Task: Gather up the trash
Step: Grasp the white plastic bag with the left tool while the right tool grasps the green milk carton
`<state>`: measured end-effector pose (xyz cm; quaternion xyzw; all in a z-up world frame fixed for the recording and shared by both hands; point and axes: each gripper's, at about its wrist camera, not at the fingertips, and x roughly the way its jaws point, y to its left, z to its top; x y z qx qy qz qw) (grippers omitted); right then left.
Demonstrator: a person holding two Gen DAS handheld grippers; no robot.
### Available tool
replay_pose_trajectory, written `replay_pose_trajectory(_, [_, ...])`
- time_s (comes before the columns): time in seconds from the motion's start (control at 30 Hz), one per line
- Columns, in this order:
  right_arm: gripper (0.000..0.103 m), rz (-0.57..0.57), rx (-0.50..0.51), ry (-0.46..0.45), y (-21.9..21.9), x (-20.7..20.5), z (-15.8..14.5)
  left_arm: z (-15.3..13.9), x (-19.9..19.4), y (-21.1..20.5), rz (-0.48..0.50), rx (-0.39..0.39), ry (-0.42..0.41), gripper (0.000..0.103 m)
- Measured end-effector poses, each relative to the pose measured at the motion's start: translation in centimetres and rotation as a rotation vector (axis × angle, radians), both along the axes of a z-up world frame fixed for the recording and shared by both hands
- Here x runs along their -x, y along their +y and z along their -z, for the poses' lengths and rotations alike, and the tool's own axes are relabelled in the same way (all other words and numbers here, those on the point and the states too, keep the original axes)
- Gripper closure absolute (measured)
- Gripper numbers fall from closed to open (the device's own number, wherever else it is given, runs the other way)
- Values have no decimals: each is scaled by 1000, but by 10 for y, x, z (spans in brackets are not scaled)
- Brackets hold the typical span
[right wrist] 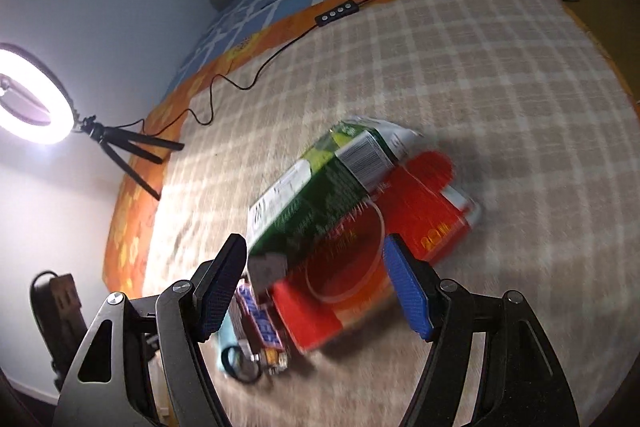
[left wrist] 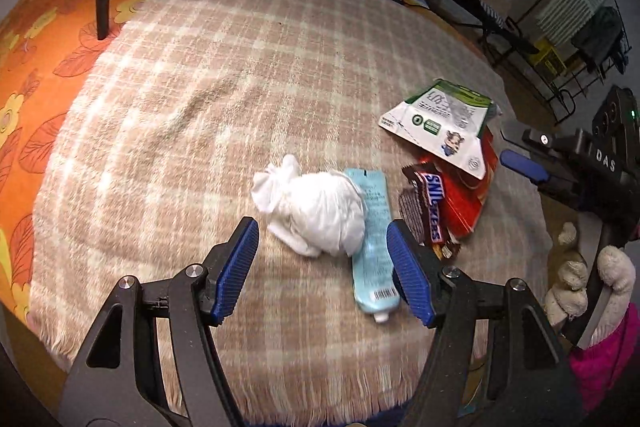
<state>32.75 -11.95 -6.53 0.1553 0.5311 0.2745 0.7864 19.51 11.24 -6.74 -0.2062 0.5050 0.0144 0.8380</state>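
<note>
Lying below left claw [left wrist: 322, 269]: tissue wad [left wrist: 316, 211]

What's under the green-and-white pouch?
The green-and-white pouch lies across a red carton, covering its upper part. Its lower part shows beside the Snickers wrapper. Anything else beneath is hidden.

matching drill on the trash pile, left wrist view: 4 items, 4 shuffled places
Items:
1 crumpled white tissue
2 light blue tube
3 Snickers wrapper
4 green-and-white pouch

Places:
A lies on the red box
B leftmost of the pile
C between the tube and the red box
D partly under the tissue, cap end toward the camera

Pairs: 1-B, 2-D, 3-C, 4-A
</note>
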Motion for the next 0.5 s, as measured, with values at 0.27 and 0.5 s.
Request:
replay_pose_trajectory(0.27, [32,-5,49,-8,27,-20,12,17,-17,5,1,18,29,53])
replay_pose_trajectory(0.5, [33,-35,89,-52,49,-23,11,19,-21,14,-9,20,19,67])
